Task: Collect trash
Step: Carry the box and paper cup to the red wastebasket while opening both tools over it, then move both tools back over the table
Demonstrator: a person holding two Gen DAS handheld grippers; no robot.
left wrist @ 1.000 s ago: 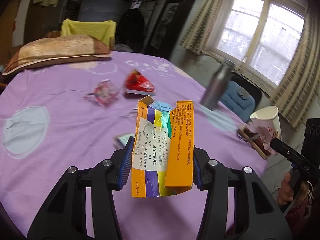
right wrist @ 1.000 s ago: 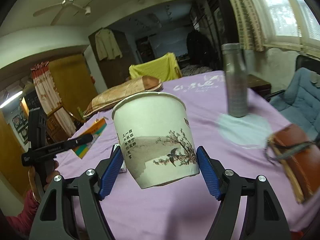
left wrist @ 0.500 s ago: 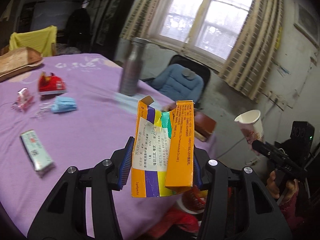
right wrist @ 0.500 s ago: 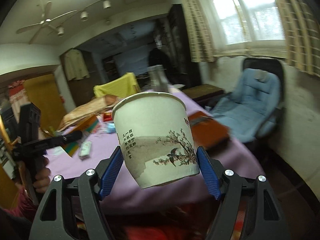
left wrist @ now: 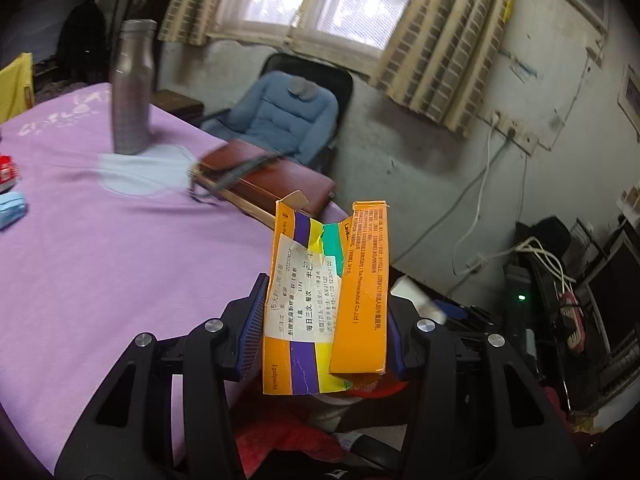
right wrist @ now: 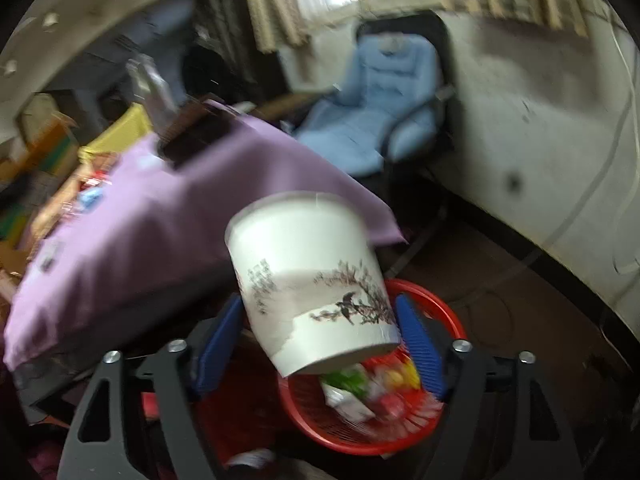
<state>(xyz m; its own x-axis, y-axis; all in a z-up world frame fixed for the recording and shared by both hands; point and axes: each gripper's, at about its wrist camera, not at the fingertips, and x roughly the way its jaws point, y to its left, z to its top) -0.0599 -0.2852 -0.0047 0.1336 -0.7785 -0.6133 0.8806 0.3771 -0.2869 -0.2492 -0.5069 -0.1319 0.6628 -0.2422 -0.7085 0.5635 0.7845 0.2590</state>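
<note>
Right gripper has just been spreading its jaws, paper cup loose between them, tilted, directly above the red basket; left gripper clenched on the orange carton, beside the table.

We see our right claw above a red mesh basket that holds colourful wrappers. Its jaws have just been opening, and the paper cup, printed with a branch and bird, sits tilted between the blue pads, which stand slightly clear of it. Behind lie the purple-covered bench and a blue padded chair.
</note>
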